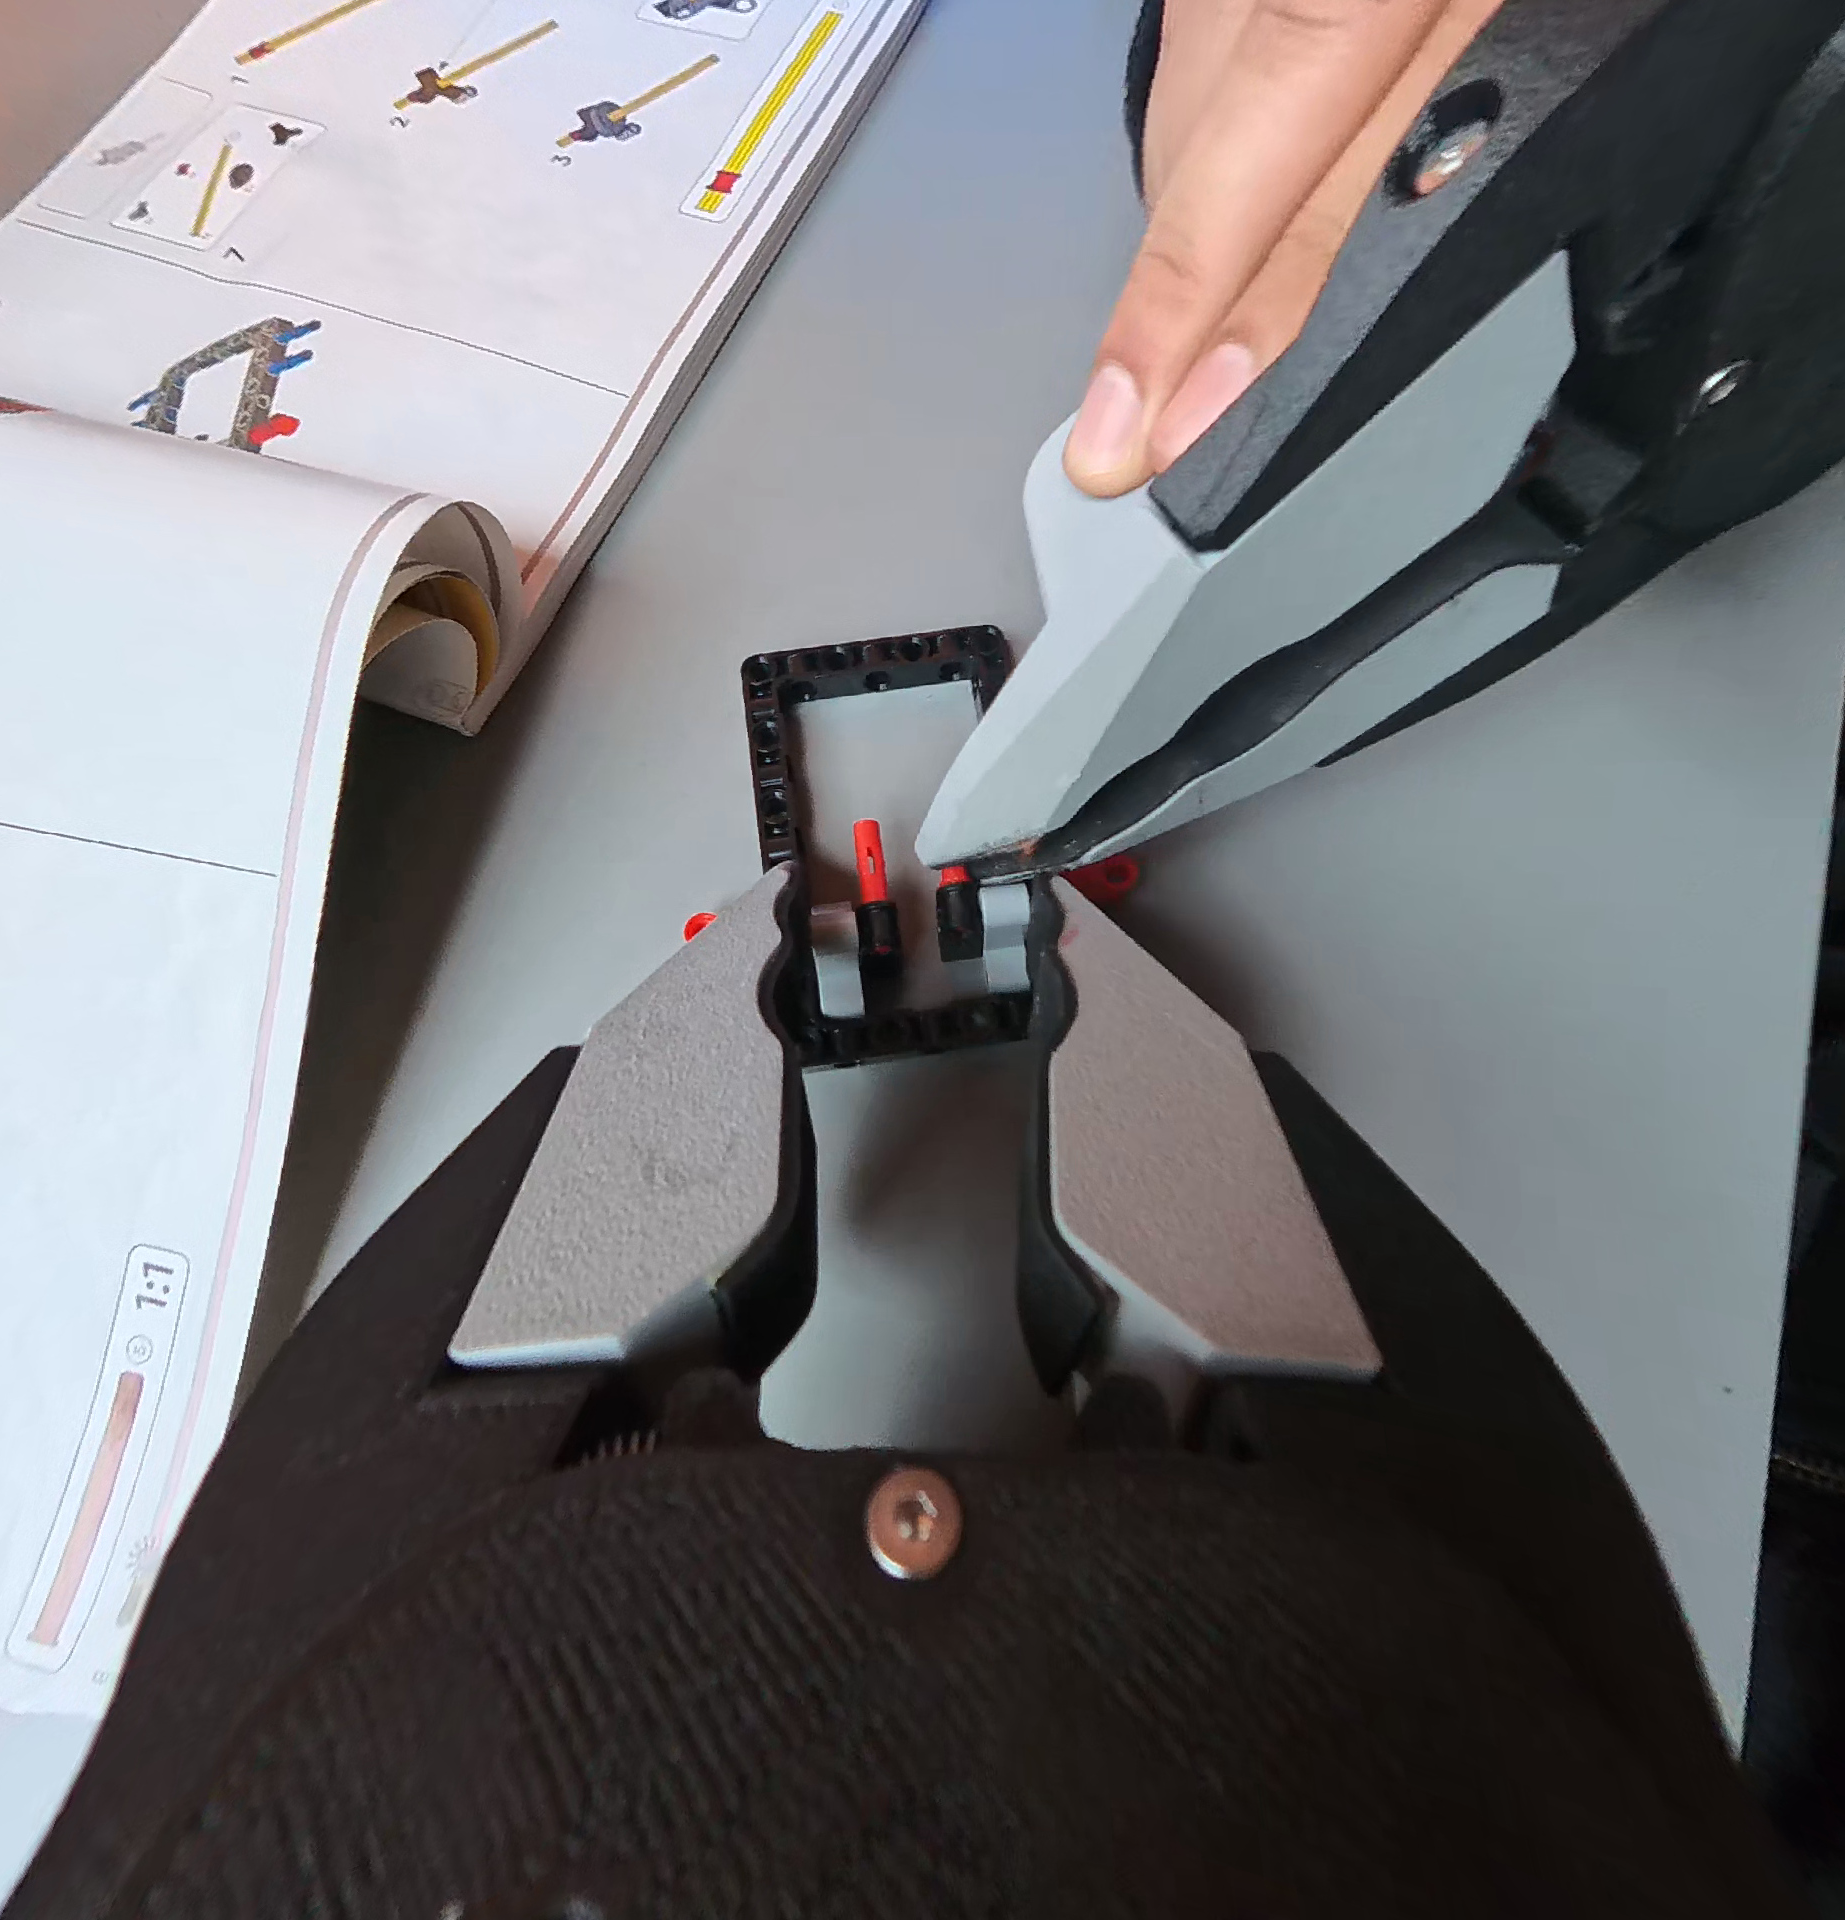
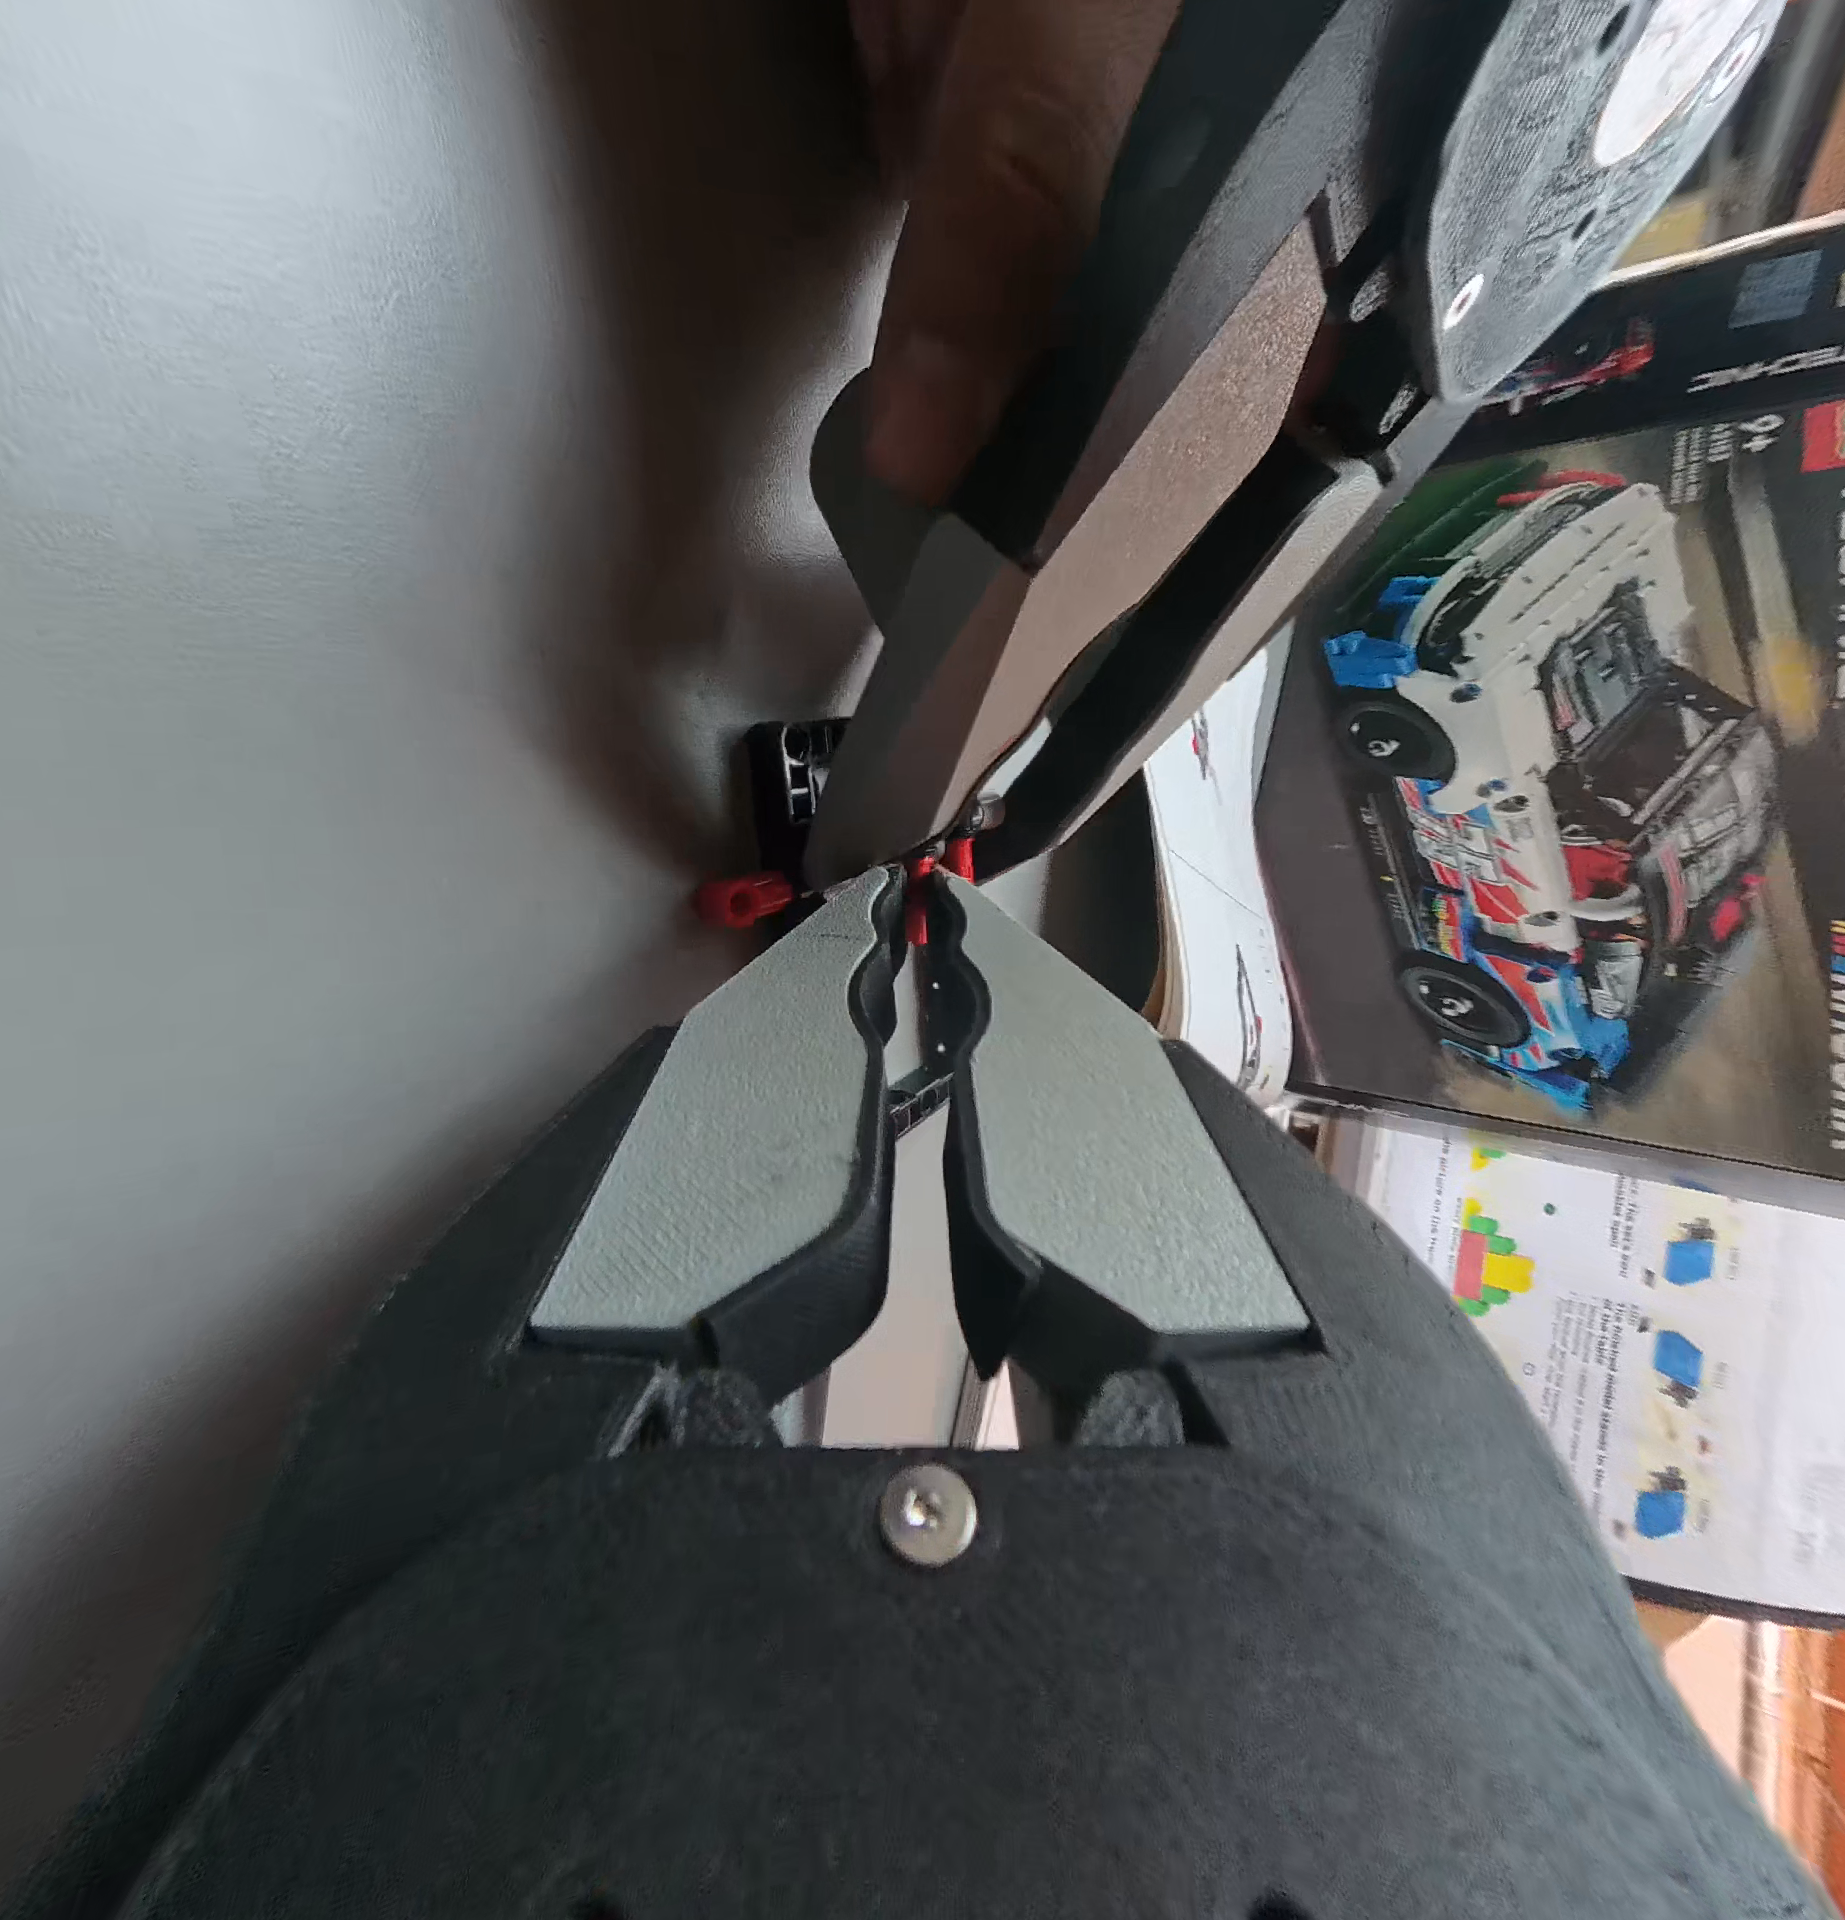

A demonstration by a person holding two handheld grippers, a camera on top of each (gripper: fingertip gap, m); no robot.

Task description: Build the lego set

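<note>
A black rectangular lego frame [image 1: 778, 748] lies on the grey table. My left gripper [image 1: 913, 899] is shut across its near end, one finger on each long side. Inside the frame are two grey pieces [image 1: 1006, 930] and two black connectors [image 1: 876, 930]; the left one carries an upright red pin [image 1: 869, 857]. My right gripper [image 1: 985, 850] comes in from the upper right, its tips shut on a second red pin [image 1: 954, 876] at the right connector. In the right wrist view the right gripper [image 2: 913, 888] pinches that red pin [image 2: 916, 920], with the frame [image 2: 793, 779] behind.
An open instruction booklet [image 1: 274, 436] lies left of the frame. Red pins stick out of the frame's sides [image 1: 1110, 873] [image 2: 736, 896]. The lego box [image 2: 1572, 779] and a leaflet [image 2: 1676, 1351] stand beyond the frame. A hand [image 1: 1188, 312] holds the right gripper. My two grippers' fingertips are within a few centimetres of each other.
</note>
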